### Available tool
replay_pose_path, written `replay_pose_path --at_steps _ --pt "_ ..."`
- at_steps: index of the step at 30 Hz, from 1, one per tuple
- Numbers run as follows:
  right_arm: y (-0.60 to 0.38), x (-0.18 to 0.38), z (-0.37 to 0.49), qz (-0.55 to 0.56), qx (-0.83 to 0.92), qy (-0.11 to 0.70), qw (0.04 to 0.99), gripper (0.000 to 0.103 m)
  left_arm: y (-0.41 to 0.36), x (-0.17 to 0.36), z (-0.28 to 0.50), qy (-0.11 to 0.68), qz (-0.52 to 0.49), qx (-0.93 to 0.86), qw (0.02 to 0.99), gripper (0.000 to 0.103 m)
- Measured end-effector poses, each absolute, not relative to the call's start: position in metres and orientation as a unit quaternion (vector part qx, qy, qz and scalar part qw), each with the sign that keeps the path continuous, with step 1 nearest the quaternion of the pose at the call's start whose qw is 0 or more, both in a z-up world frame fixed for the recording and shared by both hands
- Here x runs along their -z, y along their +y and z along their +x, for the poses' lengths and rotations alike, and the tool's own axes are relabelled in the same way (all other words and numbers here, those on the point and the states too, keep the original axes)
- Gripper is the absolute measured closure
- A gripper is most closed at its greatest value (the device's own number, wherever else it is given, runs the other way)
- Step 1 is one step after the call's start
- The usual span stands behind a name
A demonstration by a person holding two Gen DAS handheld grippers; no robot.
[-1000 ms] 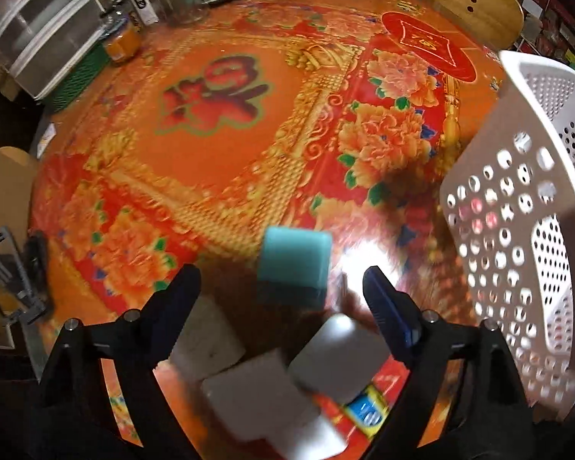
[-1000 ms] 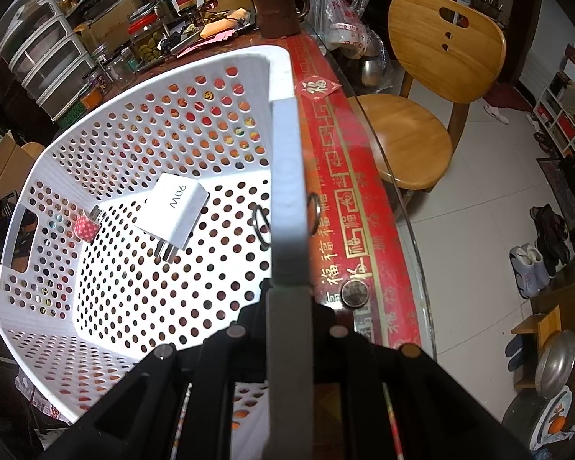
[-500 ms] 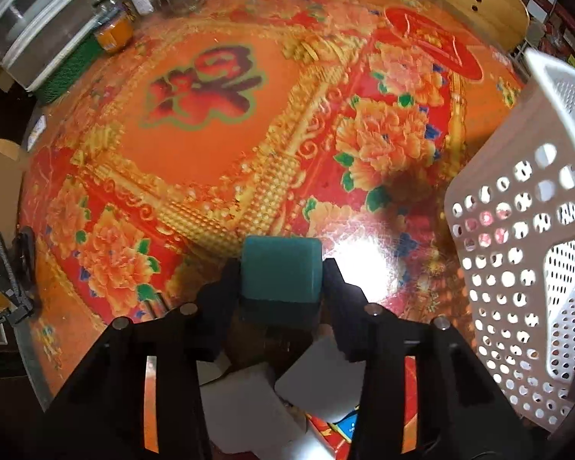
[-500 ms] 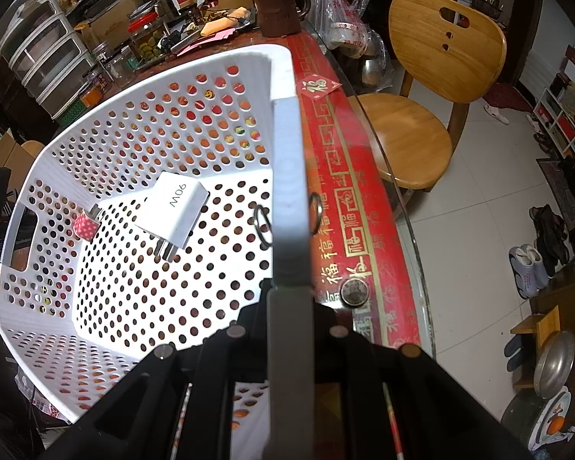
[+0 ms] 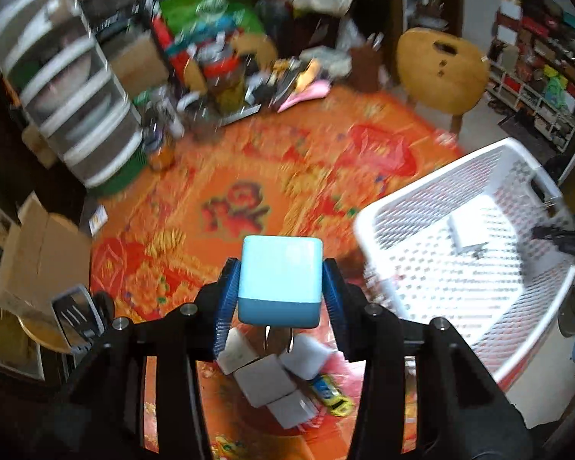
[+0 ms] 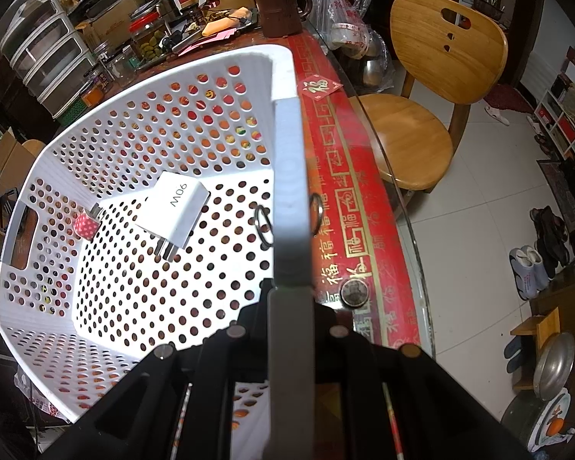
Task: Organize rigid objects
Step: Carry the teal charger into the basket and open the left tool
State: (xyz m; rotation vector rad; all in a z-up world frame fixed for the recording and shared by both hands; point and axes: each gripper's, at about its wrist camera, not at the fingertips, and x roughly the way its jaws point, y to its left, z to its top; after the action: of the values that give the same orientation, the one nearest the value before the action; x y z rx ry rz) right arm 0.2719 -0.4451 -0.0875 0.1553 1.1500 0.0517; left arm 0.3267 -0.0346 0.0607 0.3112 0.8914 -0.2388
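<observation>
gripping a blue cube [image 5: 280, 280] between their blue pads, the left tongs [image 5: 280, 287] are holding it above the orange tabletop [image 5: 249, 176] — white blocks [image 5: 266, 375] lying below, a white basket [image 5: 460, 268] just beside. the right tongs [image 6: 289, 299] are clamping the basket's rim [image 6: 287, 176] — a white charger [image 6: 174, 212] lying inside.

A pale blue cube [image 5: 280, 280] with rounded corners and a darker blue lower face sits clamped between the two blue pads of the left tool [image 5: 280, 291], lifted clear of the counter [image 5: 249, 176]. Below it, on the counter, lies a loose cluster of white blocks [image 5: 266, 379], touching one another, with a small yellow and blue item [image 5: 331, 395] just beside them. The white perforated basket [image 6: 76, 306] holds a white charger marked 90W [image 6: 174, 212], lying flat, prongs toward the near wall, and a small pink dotted piece [image 6: 85, 225].
</observation>
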Motion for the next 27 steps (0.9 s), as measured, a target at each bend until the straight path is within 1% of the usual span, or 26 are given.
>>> replay_pose_path --at_steps 4,7,13,17,21,27 --pt "-0.445 0.087 0.272 0.074 -0.025 0.543 0.836 0.092 -0.076 -0.086 0.299 0.405 0.176 0.143 0.886 0.062" --pt "-0.445 0.088 0.272 0.074 -0.024 0.543 0.836 0.092 -0.119 -0.081 0.289 0.417 0.204 0.174 0.868 0.062" --pt "-0.445 0.087 0.273 0.075 -0.025 0.543 0.836 0.092 -0.201 -0.037 0.288 0.457 0.257 0.206 0.827 0.062" --pt "-0.445 0.087 0.272 0.074 -0.025 0.543 0.836 0.092 -0.234 0.001 0.301 0.482 0.286 0.208 0.801 0.062" --pt "-0.445 0.087 0.272 0.075 -0.026 0.543 0.836 0.092 -0.240 0.033 0.314 0.501 0.297 0.209 0.786 0.062" --pt "-0.445 0.086 0.272 0.076 -0.027 0.542 0.837 0.092 -0.248 0.062 0.320 0.517 0.307 0.214 0.770 0.062"
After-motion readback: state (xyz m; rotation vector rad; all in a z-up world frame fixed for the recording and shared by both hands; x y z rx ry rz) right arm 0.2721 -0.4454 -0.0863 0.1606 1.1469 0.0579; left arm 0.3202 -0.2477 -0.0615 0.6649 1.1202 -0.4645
